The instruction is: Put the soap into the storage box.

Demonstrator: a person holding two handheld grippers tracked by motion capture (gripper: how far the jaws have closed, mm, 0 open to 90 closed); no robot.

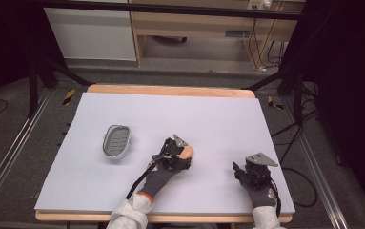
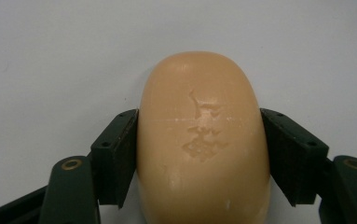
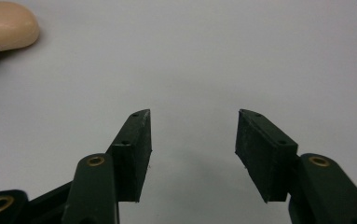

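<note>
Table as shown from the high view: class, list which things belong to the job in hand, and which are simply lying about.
In the job:
soap bar, clamped between the pads of the left gripper
soap dish, likely where it goes

Lying about:
right gripper, open and idle
white table sheet

A: The soap bar (image 2: 203, 140) runs off the bottom edge in the left gripper view.

B: In the right gripper view, the top-left corner crops it, and whether it rests on the table is unclear.

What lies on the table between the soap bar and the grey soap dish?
Nothing: in the high view the stretch of white table between the soap bar and the soap dish is bare.
</note>
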